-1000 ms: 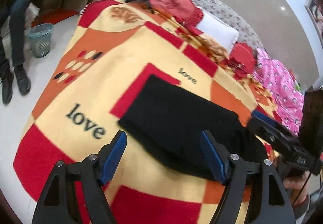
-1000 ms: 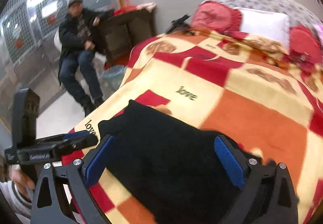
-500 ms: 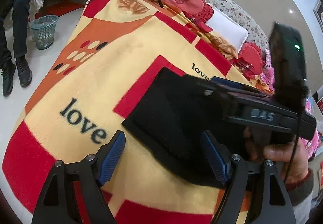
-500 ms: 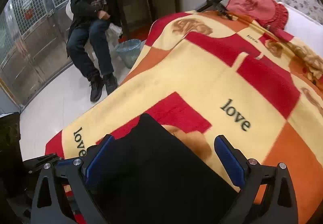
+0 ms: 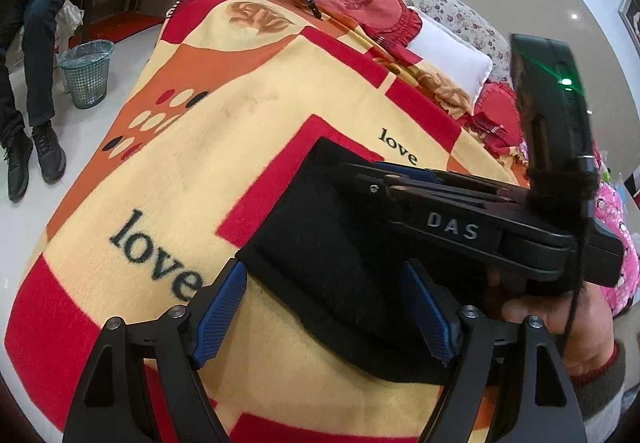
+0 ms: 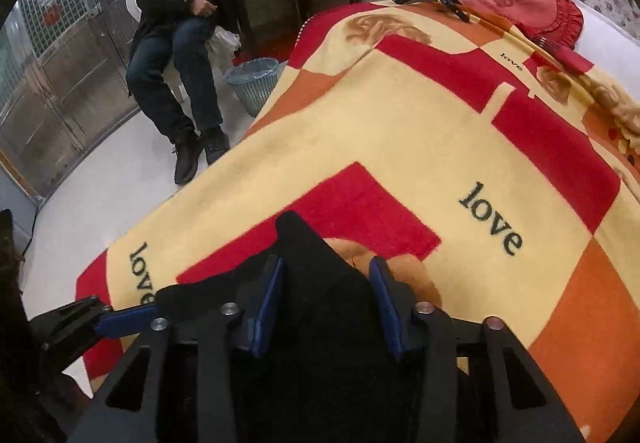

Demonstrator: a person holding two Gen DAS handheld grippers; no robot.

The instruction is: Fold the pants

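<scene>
Two grippers were at the black pants [image 5: 320, 243], which lay part-folded on the blanket [image 5: 248, 103] near its front edge, over the red square by a "love" print. Furthest left, away from the work, a person [image 6: 176, 23] sat beside a bin [image 6: 252, 83] on the floor.

The left gripper [image 5: 324, 319] stood wide over the near left corner of the pants, one pad [image 5: 218, 317] just off the cloth's edge and the other above the cloth, pinching nothing. To do this step well, I judged it should drop until that corner sat well between the pads, then close at the same depth as its partner, so the fold would lift level.

The right gripper [image 6: 326, 309] had just been closing and stood narrow, with a ridge of black cloth between its pads [image 6: 268, 307]; whether they already pressed the cloth I could not tell. It sat at the far right corner of the pants. In my view it needed every layer in the bite, not only the top one; a slack layer would drag and spoil the crease. Lifting low and together seemed the safer way
</scene>
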